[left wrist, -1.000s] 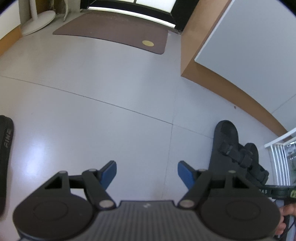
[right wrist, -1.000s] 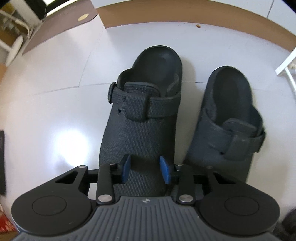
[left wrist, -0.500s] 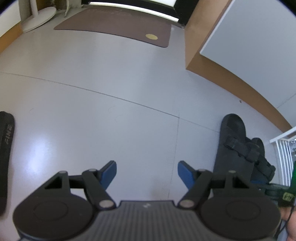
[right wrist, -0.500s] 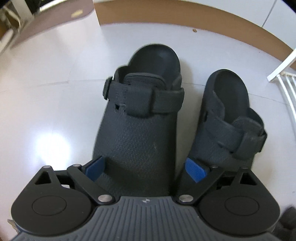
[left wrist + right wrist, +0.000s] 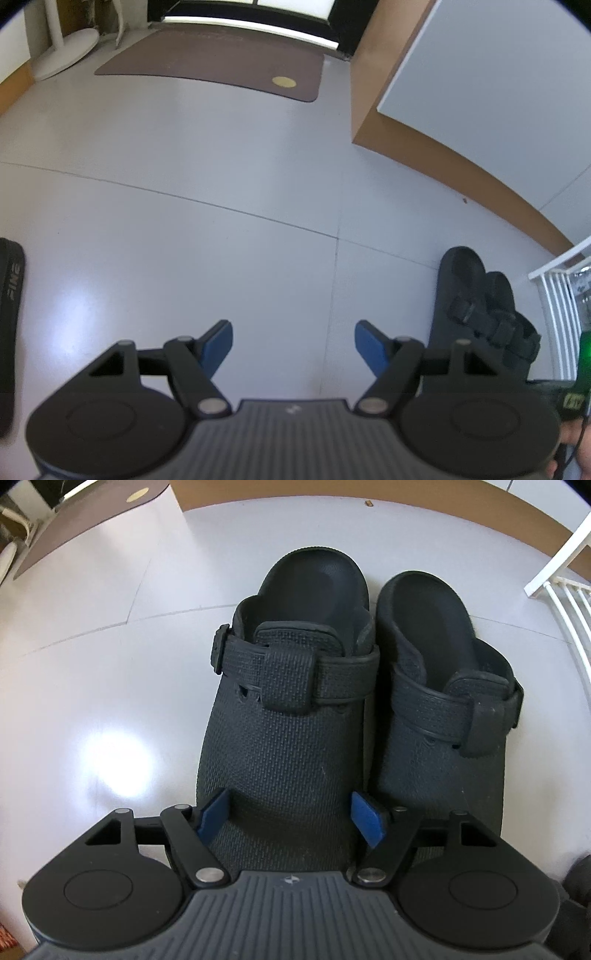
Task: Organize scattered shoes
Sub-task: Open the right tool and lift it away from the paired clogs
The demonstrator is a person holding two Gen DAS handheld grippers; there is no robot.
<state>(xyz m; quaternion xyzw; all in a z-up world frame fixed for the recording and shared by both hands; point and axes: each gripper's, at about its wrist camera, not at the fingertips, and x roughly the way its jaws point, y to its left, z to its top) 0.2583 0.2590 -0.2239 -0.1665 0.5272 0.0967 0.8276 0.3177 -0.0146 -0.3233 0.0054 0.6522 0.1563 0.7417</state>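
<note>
The right gripper (image 5: 291,816) is seen with jaws closing astride the left clog (image 5: 291,716), unpressed, beside the right clog (image 5: 443,701); the left gripper (image 5: 293,345) is held released, empty.

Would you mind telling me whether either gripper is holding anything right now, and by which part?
Nothing is held. The left gripper is open over bare floor. The right gripper, its jaws closing slightly, straddles the toe of the left-hand black clog without pressing it.

White letters "FINE" on a black object (image 5: 9,295) at the left edge of the floor
</note>
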